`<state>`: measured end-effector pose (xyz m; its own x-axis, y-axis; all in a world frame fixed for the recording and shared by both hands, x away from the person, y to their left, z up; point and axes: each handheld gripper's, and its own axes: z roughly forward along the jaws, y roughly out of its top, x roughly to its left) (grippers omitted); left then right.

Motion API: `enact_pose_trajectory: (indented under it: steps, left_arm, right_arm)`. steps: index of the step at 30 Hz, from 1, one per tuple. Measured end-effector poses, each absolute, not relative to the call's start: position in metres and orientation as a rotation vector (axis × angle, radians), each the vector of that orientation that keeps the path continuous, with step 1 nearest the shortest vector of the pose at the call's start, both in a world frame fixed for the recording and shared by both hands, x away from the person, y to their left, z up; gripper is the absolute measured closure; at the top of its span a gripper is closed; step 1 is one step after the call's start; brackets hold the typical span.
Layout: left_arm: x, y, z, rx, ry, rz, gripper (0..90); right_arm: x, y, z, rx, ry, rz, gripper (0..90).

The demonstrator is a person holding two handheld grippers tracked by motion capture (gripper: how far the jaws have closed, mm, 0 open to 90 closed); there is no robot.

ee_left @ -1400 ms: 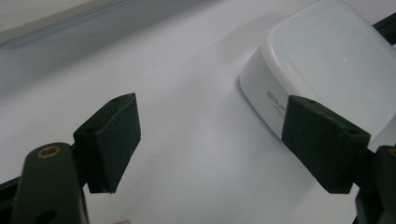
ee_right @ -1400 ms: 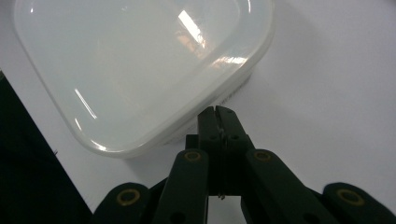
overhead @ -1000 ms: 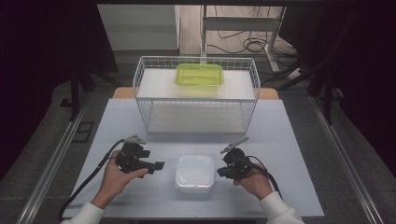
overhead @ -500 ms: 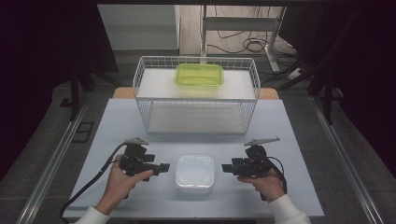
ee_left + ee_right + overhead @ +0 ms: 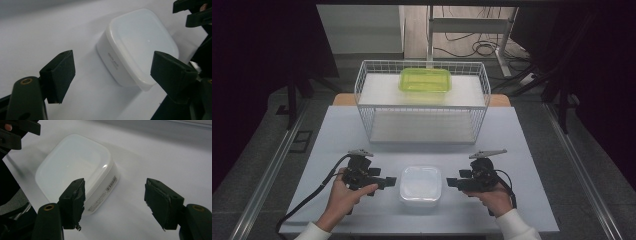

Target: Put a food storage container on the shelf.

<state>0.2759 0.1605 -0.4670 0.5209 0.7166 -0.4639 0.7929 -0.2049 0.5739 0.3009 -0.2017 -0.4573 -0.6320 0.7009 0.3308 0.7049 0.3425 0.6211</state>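
The white lidded container (image 5: 420, 184) sits on the pale tabletop (image 5: 522, 150), and I place everything else by it. My left tool (image 5: 389, 182) hangs just beside its left side, jaws spread wide with nothing between them; in the left gripper view the container (image 5: 136, 47) lies ahead of that tool (image 5: 110, 72), apart from both pads. My right tool (image 5: 452, 182) is just beside the container's right side, and its jaws have just been opening; they stand wide apart and grip nothing. In the right gripper view the container (image 5: 75, 170) lies ahead and to the left of this tool (image 5: 115, 202), not touched by it.

On the container's side wall facing my right tool there is a small barcode label with a line of fine print along the base, too small to read. The wall facing my left tool carries a short line of grey lettering, also unreadable.

Beyond the container stands a white wire basket (image 5: 377, 80), with a green tray (image 5: 425, 80) resting on top of it.
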Motion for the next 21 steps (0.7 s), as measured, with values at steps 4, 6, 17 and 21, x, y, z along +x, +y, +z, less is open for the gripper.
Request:
enact_pose_trajectory:
  steps: [4, 6, 17, 21]
  left_arm:
    - [0.277, 0.157, -0.469, 1.929, 1.236, -0.152, 20.9]
    - [0.277, 0.156, -0.468, 1.901, 1.246, -0.153, 23.5]
    - [0.281, 0.146, -0.482, 1.865, 1.283, -0.231, 29.3]
    - [0.282, 0.142, -0.487, 1.849, 1.303, -0.261, 32.2]
  right_arm:
    - [0.299, -0.199, -0.46, -1.343, -2.56, -1.186, 34.2]
    - [0.297, -0.197, -0.462, -1.336, -2.551, -1.191, 36.1]
    - [0.298, -0.192, -0.469, -1.348, -2.478, -1.218, 41.4]
    - [0.298, -0.191, -0.472, -1.359, -2.443, -1.223, 43.7]
